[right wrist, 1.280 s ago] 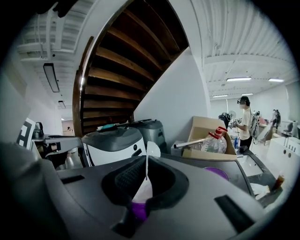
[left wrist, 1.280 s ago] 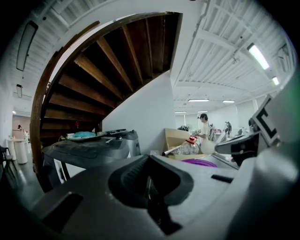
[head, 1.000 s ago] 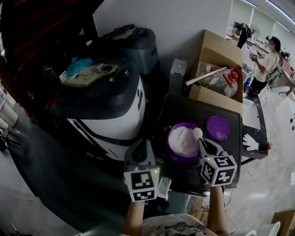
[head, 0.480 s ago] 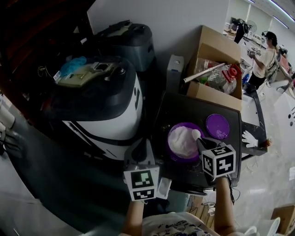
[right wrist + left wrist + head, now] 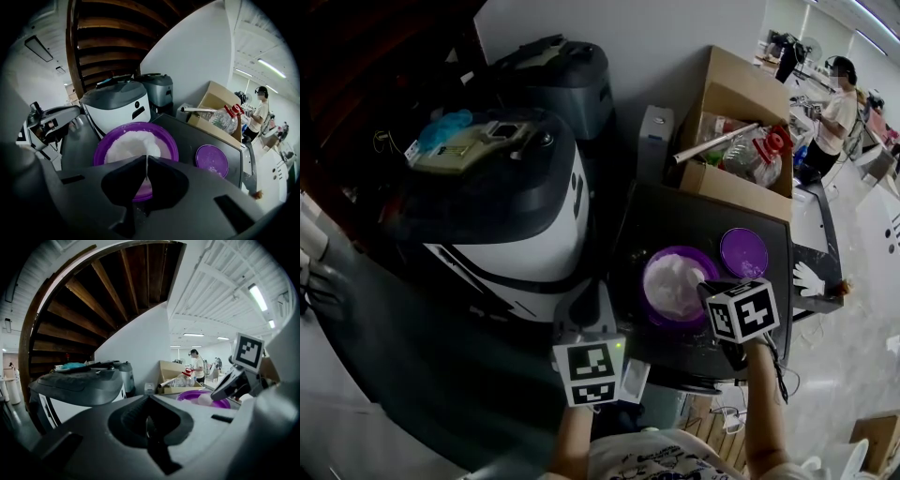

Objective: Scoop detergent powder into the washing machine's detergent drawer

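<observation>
Detergent powder point(image 5: 673, 281) is a white heap in the purple tub point(image 5: 645, 291), which is open. The purple lid point(image 5: 743, 253) lies just beside it on the dark tabletop point(image 5: 684, 220), right next to the washing machine point(image 5: 516, 216). I can't pick out the machine's drawer, it's too dark down there.

The right gripper point(image 5: 711, 289) is clamped tight on a thin white spoon handle point(image 5: 147, 165), seen edge-on in its own view. The spoon's bowl point(image 5: 205, 400) only shows in the left gripper view, as a pale blob at the tub's rim. From the head camera the marker cube point(image 5: 742, 309) covers it.

Left gripper point(image 5: 589, 305) has its jaws pressed together with nothing in them, sitting near the table's front-left corner.

Versus a second ago — the right gripper has slid forward over the tub, and the spoon bowl was in plain sight from above then. The left one hasn't budged.
</observation>
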The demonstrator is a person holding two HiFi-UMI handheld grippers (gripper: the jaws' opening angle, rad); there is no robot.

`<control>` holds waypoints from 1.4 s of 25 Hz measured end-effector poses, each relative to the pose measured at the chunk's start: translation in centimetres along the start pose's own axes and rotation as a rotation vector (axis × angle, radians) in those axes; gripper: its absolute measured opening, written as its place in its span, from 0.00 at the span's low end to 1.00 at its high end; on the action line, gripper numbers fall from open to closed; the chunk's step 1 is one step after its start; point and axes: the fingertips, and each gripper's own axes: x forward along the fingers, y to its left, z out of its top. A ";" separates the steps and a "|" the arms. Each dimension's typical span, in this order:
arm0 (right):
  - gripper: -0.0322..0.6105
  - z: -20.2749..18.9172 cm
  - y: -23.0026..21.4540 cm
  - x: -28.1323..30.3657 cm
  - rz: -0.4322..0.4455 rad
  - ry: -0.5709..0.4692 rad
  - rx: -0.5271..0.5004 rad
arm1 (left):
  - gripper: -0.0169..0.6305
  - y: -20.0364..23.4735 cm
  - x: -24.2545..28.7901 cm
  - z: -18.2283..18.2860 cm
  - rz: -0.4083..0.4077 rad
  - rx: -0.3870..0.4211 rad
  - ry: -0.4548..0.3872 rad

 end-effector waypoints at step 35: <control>0.08 -0.6 1.5 2.8 -0.024 0.231 -0.275 | 0.03 0.3 0.4 -0.2 0.016 -0.010 0.002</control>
